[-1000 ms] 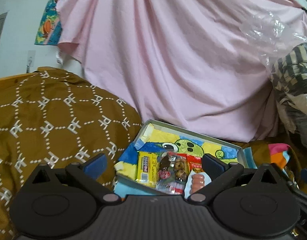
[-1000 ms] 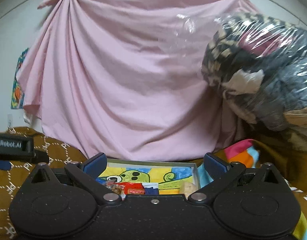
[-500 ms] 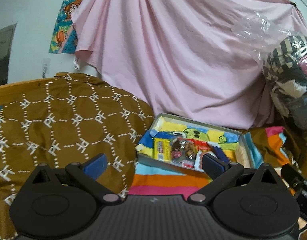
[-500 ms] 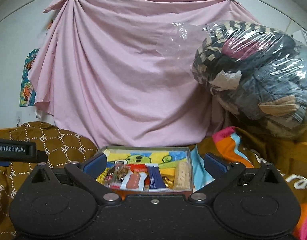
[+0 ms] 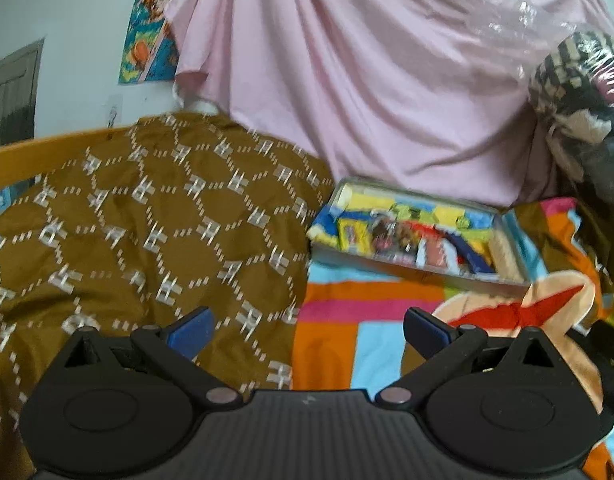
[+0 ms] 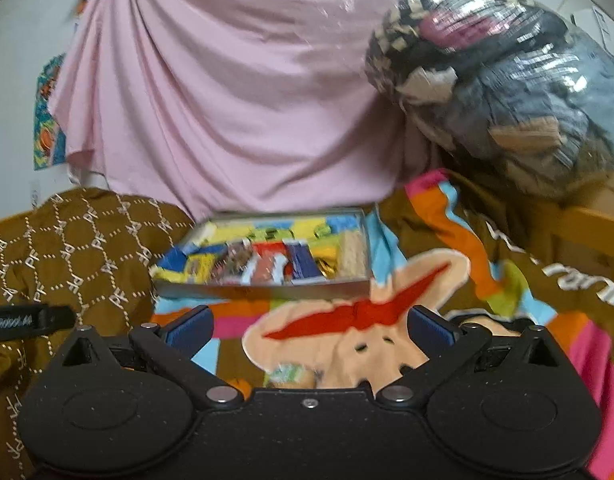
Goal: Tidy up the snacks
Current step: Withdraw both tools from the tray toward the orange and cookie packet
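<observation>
A shallow metal tray (image 5: 411,270) (image 6: 267,290) with a cartoon-printed bottom lies on the bed ahead of both grippers. Inside it, several snack packets (image 5: 403,240) (image 6: 267,266) sit side by side, among them a yellow one, a red one and a dark blue one; blur hides the details. My left gripper (image 5: 307,330) is open and holds nothing, well short of the tray and to its left. My right gripper (image 6: 309,330) is open too and holds nothing, hovering over the blanket in front of the tray.
A bright cartoon blanket (image 6: 367,320) (image 5: 367,320) covers the bed under the tray. A brown patterned quilt (image 5: 147,232) (image 6: 75,248) bulges on the left. A pink sheet (image 6: 235,100) hangs behind. A plastic-wrapped bundle of clothes (image 6: 507,92) sits at the right.
Both grippers have drawn back from the tray, which now looks smaller and farther off. More blanket shows in front of it. Both stay open.
</observation>
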`<state>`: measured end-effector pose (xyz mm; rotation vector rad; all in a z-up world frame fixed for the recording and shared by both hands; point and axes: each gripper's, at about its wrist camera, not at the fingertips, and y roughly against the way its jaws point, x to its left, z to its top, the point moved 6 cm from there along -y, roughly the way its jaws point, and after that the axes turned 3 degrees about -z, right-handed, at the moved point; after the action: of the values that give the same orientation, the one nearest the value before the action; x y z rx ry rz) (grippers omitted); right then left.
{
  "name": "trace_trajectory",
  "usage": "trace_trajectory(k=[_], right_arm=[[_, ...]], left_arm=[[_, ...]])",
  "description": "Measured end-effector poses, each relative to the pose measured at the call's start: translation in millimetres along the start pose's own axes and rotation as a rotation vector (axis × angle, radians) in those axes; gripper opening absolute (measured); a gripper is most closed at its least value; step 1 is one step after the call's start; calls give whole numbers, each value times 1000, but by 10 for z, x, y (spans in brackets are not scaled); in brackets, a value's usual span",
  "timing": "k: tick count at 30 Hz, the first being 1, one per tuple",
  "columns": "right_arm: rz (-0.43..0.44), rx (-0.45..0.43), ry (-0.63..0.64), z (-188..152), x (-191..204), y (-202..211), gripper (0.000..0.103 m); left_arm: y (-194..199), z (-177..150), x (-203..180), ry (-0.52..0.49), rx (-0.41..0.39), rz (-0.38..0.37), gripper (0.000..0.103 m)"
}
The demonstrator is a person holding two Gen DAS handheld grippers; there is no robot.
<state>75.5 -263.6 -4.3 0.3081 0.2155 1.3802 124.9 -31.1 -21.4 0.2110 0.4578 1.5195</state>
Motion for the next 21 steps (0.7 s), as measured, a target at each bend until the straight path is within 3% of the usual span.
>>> trace_trajectory(k=[6,10,21], right_arm=[[-10,148,19,-169,34,-123,102],[-16,202,44,-244,68,-180,102],[-3,307,99,-378,159,-327,102]], left_arm=[[-86,-248,149,13,164,10,103],[-139,-372,219,21,241,38,103],[-190,-436,224,8,272,46,103]])
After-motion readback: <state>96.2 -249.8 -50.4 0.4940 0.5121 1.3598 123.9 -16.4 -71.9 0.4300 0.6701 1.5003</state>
